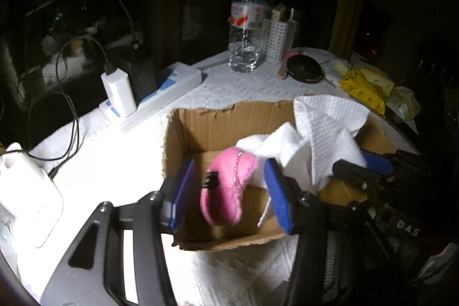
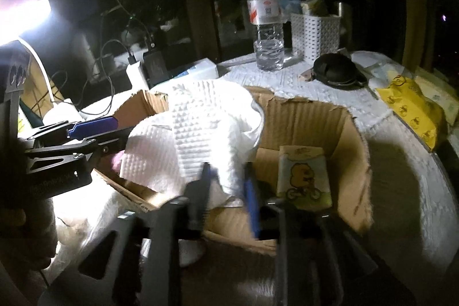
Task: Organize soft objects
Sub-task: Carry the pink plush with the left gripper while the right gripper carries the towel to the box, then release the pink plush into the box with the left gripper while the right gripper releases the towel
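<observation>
An open cardboard box (image 1: 200,119) (image 2: 315,122) sits on the white-covered table. My left gripper (image 1: 231,191) hangs over the box's left part, open, its blue pads on either side of a pink plush toy (image 1: 226,188) without pressing on it. A white paper towel (image 1: 324,128) (image 2: 212,128) lies heaped across the middle of the box. My right gripper (image 2: 226,194) is open, and the towel's lower edge lies between its fingers. A tissue pack with a cartoon bear (image 2: 304,177) stands in the box's right part. Each gripper shows in the other's view: the right gripper (image 1: 352,161) and the left gripper (image 2: 120,129).
Behind the box stand a water bottle (image 1: 246,25) (image 2: 266,19), a white perforated basket (image 2: 315,30) and a black round case (image 2: 335,70). A power strip with a charger (image 1: 160,96) and cables lies at the left. Yellow packs (image 2: 410,111) lie at the right edge. A bright lamp (image 2: 23,16) glares at the left.
</observation>
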